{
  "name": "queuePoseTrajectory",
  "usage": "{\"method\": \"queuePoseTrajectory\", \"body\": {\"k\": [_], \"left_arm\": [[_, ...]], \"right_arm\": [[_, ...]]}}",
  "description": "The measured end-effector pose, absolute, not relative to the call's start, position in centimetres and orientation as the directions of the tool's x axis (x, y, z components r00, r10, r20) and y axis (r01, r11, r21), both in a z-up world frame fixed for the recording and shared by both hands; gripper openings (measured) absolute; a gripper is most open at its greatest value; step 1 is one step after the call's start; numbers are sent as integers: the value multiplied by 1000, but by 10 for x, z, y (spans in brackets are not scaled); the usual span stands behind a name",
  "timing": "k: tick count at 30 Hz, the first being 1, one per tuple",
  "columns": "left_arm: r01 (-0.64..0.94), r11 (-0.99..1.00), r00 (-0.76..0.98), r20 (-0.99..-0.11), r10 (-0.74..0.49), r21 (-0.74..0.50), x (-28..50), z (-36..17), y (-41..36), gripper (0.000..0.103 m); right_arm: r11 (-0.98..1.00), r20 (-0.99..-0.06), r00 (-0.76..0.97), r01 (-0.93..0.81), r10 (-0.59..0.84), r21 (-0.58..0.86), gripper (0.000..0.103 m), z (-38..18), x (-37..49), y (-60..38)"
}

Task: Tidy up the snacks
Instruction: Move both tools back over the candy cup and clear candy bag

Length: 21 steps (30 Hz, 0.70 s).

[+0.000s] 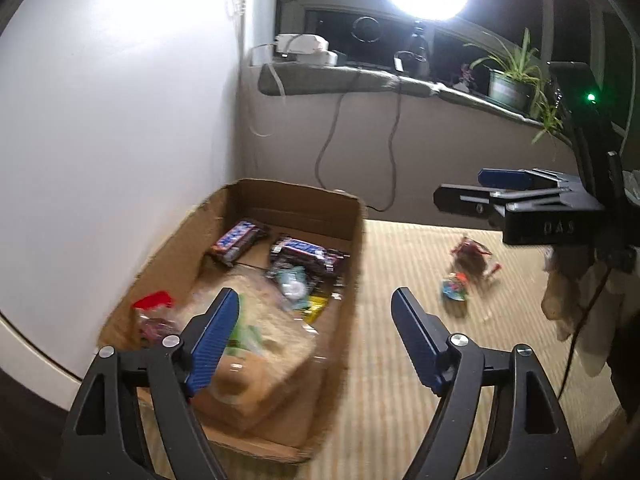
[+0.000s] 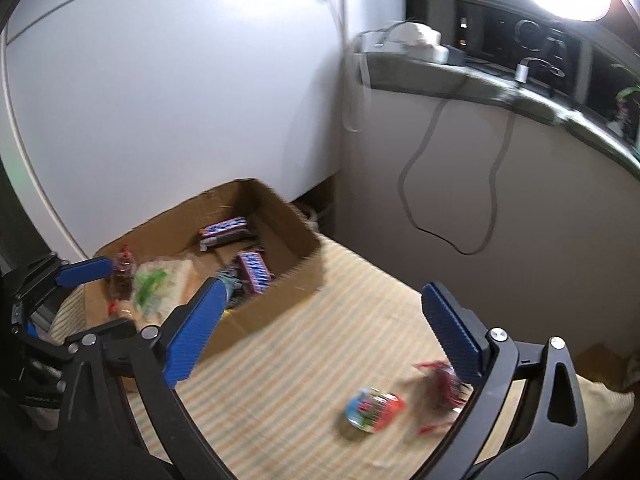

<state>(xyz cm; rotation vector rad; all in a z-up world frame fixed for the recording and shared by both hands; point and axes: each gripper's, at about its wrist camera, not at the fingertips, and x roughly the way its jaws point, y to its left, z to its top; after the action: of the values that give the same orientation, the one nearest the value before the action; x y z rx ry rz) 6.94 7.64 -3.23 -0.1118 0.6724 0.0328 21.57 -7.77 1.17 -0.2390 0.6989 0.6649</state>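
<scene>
Two snacks remain outside the cardboard box (image 2: 280,304), lying on a striped mat (image 2: 304,360): a small round colourful packet (image 2: 372,408) and, just beside it, a dark snack in a red-edged wrapper (image 2: 440,384). Both are blurred, so their long axes cannot be told.

The right tool (image 2: 320,332) is the nearer one. Its jaws are spread wide and hold nothing. The two snacks lie just below and to the right of its fingertips, the red-edged one partly behind the right finger.

The left tool (image 1: 316,332) hangs over the box's near right corner, jaws also wide and empty. From it the loose snacks lie well off to the right. The box already holds chocolate bars (image 1: 240,240) and a large clear bag (image 1: 264,344).
</scene>
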Motion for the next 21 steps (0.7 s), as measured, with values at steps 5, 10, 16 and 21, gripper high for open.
{"method": "queuePoseTrajectory", "body": {"k": [5,10,16,21], "left_arm": [[-12,994,765,-641,-60,-108,76,-39,49,79],[51,992,743,-659,-115,-115,85,-47,18,79],[107,985,718,-676,-169,-133,99,-55,-10,79],[126,982,692,-697,-190,-142,115,-66,-25,73]], "right_arm": [[819,-664,586,-569,464,69,103,10,230,-122],[848,-675,595,-523,437,88,103,2,238,-158],[865,-694,587,-490,417,106,103,-11,246,-190],[862,-715,546,-481,437,159,103,-25,255,-203]]}}
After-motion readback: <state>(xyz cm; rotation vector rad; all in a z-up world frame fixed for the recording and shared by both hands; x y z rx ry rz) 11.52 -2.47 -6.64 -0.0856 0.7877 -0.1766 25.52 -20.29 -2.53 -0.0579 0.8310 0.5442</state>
